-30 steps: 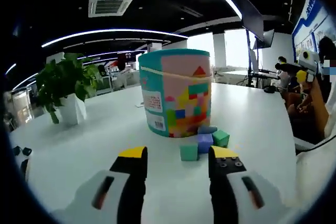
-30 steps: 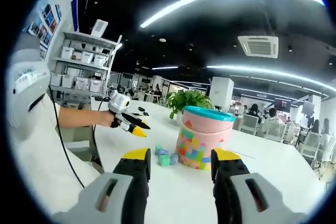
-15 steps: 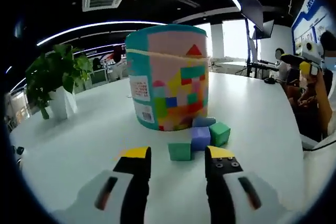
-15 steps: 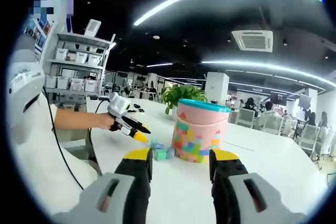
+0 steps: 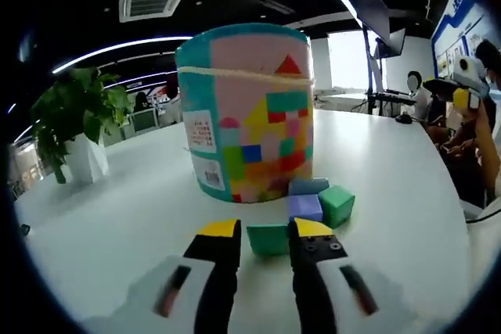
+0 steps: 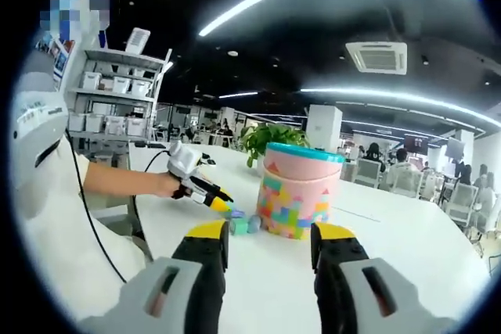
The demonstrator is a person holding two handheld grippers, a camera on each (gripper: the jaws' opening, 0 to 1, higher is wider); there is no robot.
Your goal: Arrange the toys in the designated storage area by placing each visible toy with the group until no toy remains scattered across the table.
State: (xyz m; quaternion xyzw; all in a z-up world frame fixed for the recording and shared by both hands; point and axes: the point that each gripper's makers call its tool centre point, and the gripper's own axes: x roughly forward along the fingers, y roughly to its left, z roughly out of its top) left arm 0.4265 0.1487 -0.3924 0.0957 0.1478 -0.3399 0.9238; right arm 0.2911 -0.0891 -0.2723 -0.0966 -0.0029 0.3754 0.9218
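Left gripper [image 5: 264, 232] sits low with its yellow tips either side of the teal block [image 5: 268, 238], jaws a little wider than it. Right behind stand the purple block [image 5: 305, 207] and green block [image 5: 337, 204], packed tight, and the tall toy canister [image 5: 248, 111] walls off the far side. Open white table [image 5: 109, 217] runs leftward to the potted plant [image 5: 70, 127]. Right gripper [image 6: 264, 234] hangs over bare tabletop, jaws apart.
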